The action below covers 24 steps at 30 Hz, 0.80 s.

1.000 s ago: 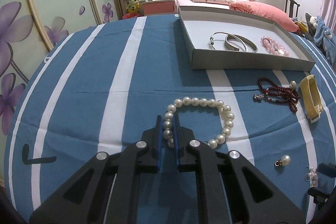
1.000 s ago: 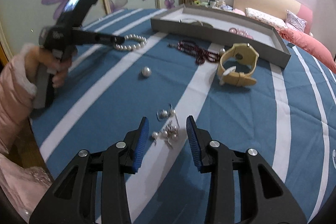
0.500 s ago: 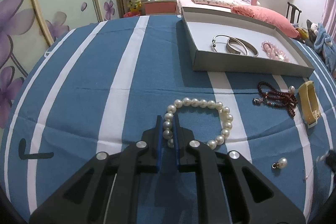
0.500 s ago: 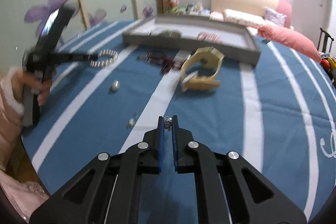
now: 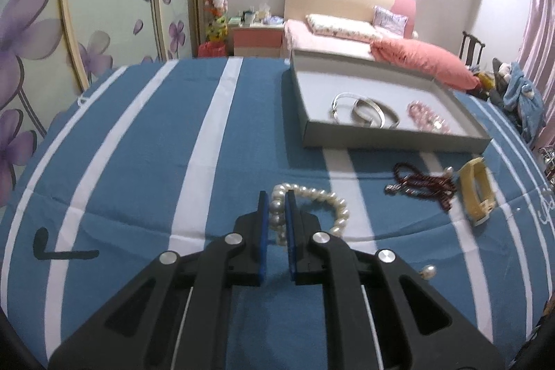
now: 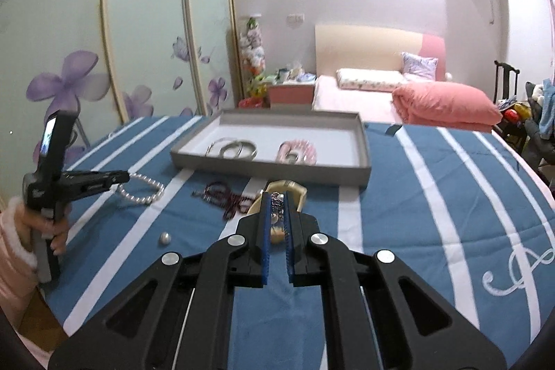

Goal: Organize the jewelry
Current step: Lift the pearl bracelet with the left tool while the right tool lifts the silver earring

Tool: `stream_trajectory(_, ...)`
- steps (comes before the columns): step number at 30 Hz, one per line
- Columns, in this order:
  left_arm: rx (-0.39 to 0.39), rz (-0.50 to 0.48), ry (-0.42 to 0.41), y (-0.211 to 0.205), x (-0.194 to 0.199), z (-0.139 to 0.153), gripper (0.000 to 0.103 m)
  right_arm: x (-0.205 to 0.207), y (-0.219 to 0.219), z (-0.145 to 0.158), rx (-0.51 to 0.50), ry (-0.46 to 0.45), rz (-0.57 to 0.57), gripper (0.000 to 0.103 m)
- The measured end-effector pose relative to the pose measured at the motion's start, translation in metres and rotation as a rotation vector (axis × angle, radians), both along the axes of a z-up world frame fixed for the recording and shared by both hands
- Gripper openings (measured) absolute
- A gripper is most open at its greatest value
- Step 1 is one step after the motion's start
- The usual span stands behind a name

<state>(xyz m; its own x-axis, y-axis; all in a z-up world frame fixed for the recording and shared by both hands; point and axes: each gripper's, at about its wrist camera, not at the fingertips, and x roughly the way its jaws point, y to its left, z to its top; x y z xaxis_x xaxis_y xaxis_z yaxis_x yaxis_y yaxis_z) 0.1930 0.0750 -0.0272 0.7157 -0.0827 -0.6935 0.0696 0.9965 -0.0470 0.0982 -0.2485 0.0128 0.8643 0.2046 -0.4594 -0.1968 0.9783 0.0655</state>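
Your pearl bracelet (image 5: 312, 207) hangs as a loop of white beads, pinched at one side. Your small silver earring (image 6: 276, 196) is pinched too. On the striped bench lie a dark red bead string (image 5: 421, 186), a yellow watch (image 5: 477, 193) on its side, and one loose pearl (image 5: 429, 272). The grey tray (image 5: 392, 137) holds silver bangles (image 5: 364, 109) and a pink bracelet (image 5: 426, 117).

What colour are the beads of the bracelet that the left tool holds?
White, pearl-like beads on the bracelet, gripped by the left tool; the left wrist view shows it best.
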Motion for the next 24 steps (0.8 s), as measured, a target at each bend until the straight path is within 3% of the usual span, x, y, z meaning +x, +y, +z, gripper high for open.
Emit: stream_trajectory(24, -0.042, -0.057, -0.304, -0.037, -0.044, 0.073, 0.010, 0.009, 0.006, 0.030, 0.028, -0.227, -0.043, 0.008)
